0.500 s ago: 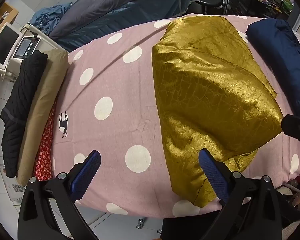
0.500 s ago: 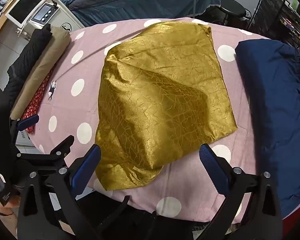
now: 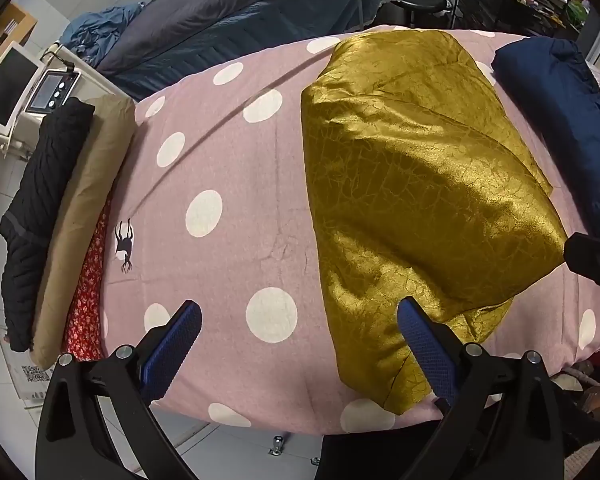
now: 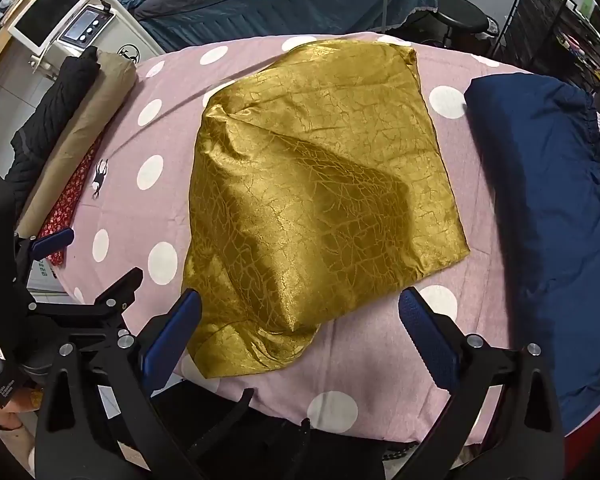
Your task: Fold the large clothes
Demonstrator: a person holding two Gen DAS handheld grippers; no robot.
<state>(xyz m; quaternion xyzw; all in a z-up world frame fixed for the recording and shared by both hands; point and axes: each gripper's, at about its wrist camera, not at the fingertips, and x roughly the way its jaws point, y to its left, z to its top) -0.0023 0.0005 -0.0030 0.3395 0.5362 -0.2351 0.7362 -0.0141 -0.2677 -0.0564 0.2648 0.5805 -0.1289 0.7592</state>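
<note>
Lying folded into a rough rectangle at mid-bed: gold garment (image 4: 320, 200), near hem still bunched on the polka-dot bed cover (image 3: 228, 272). Left gripper (image 3: 300, 352) and right gripper (image 4: 300, 352): fingers spread wide, empty, above its near edge. Tidying fold probably remains.

Shiny gold cloth (image 4: 316, 200) with crackle pattern, pink bedspread (image 3: 228, 160) with white dots, navy blanket (image 4: 548, 200), blue gripper pads (image 3: 172, 352).
</note>
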